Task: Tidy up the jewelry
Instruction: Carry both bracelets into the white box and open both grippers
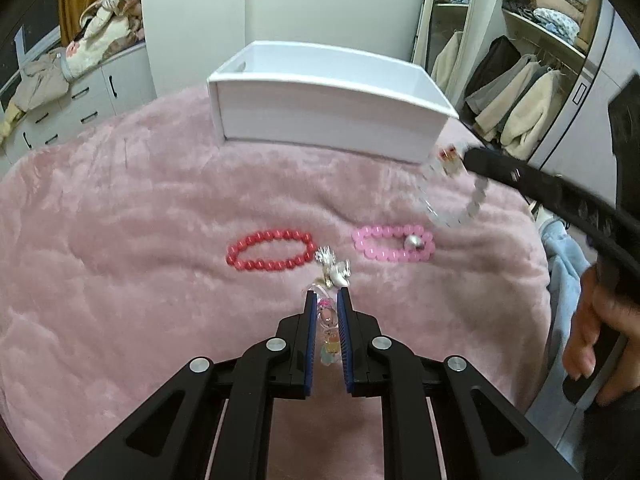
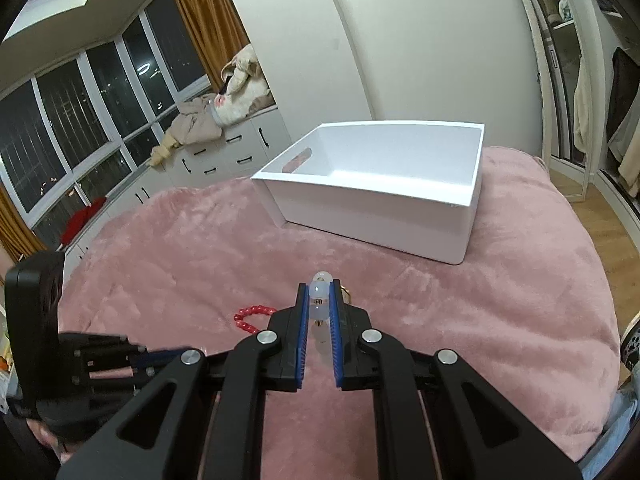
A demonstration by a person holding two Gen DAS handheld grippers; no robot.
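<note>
Left wrist view: the left gripper (image 1: 325, 300) is clamped on a charm bracelet (image 1: 331, 272); red bracelet (image 1: 270, 250) and pink bracelet (image 1: 394, 243) lie on the blanket (image 1: 120, 240).

Right wrist view: the right gripper (image 2: 319, 296) pinches a clear bead bracelet (image 2: 321, 290) — likely next, both go to the white box (image 2: 376, 216).

This is a bedroom in a home. A plush pink blanket (image 2: 500, 312) covers a bed, and beside it an open wardrobe (image 1: 532, 92) holds hanging coats under shelves of folded bedding. Along the dark windows (image 2: 80, 128) with ochre curtains (image 2: 208, 20) runs a low white drawer unit (image 2: 236, 152) piled with soft toys (image 2: 244, 84) and clothes, and the floor (image 2: 600, 220) by the bed is wood.
</note>
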